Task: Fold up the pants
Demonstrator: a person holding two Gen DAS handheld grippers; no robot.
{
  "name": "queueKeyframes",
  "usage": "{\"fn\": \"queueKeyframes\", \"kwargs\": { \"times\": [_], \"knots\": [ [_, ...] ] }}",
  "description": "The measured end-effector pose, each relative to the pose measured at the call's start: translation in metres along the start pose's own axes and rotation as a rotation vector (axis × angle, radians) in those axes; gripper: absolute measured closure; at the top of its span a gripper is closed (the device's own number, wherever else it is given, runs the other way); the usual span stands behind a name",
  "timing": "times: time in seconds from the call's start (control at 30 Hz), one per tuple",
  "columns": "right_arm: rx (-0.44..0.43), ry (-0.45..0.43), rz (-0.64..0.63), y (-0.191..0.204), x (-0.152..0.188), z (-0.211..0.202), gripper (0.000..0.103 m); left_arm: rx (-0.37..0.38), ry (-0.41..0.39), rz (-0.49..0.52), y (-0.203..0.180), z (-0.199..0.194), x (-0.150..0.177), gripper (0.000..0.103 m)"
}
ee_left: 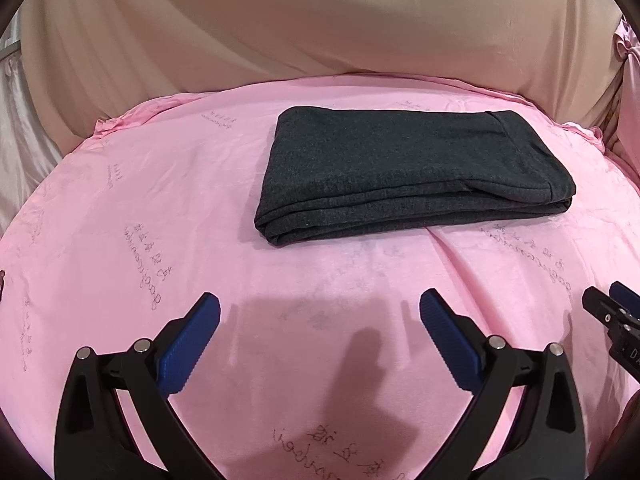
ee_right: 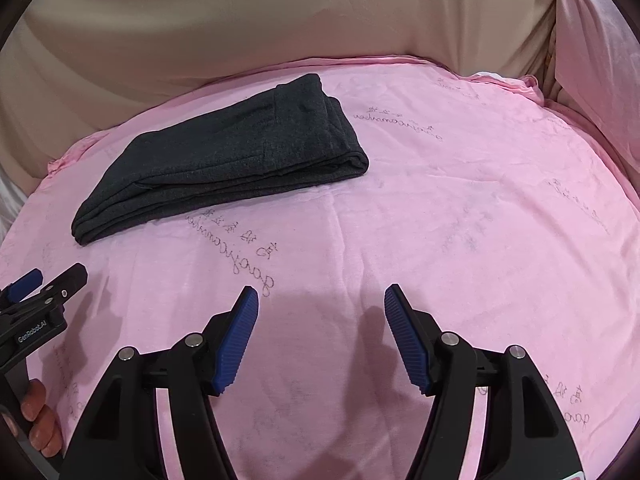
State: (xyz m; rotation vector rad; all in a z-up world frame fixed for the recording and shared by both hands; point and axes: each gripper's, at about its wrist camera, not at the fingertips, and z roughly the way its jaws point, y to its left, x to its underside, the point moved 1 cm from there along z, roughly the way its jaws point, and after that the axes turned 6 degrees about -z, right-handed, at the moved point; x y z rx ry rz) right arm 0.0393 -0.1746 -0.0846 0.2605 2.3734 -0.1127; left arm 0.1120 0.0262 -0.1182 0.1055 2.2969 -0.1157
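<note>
Dark grey pants lie folded in a flat rectangular stack on the pink sheet. In the right wrist view the pants sit at the upper left. My left gripper is open and empty, held above the sheet in front of the pants. My right gripper is open and empty, to the right of the pants and nearer than them. The right gripper's tip shows at the right edge of the left wrist view. The left gripper shows at the left edge of the right wrist view.
The pink sheet with printed script covers the bed. Beige fabric rises behind it. A knotted pink cloth hangs at the far right. The holder's fingers show at the lower left.
</note>
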Motion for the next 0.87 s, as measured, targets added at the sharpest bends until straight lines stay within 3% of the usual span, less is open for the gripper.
{"fn": "queueKeyframes", "kwargs": {
  "times": [0.2, 0.3, 0.53, 0.7, 0.87],
  "knots": [
    [0.003, 0.015, -0.005, 0.001, -0.001, 0.002, 0.036, 0.046, -0.017, -0.033, 0.005, -0.001, 0.000, 0.005],
    [0.006, 0.022, -0.002, 0.002, -0.001, 0.004, 0.035, 0.081, 0.022, -0.056, 0.007, 0.006, 0.000, 0.005],
    [0.005, 0.028, 0.002, 0.002, 0.000, 0.004, 0.035, 0.036, 0.022, -0.077, 0.008, 0.008, 0.001, 0.005],
    [0.002, 0.027, 0.003, 0.001, 0.000, 0.005, 0.035, -0.059, -0.024, -0.043, 0.002, 0.000, 0.002, 0.005],
    [0.004, 0.025, 0.002, 0.002, 0.000, 0.005, 0.033, -0.049, -0.022, -0.031, 0.002, 0.000, 0.002, 0.005]
  ]
}}
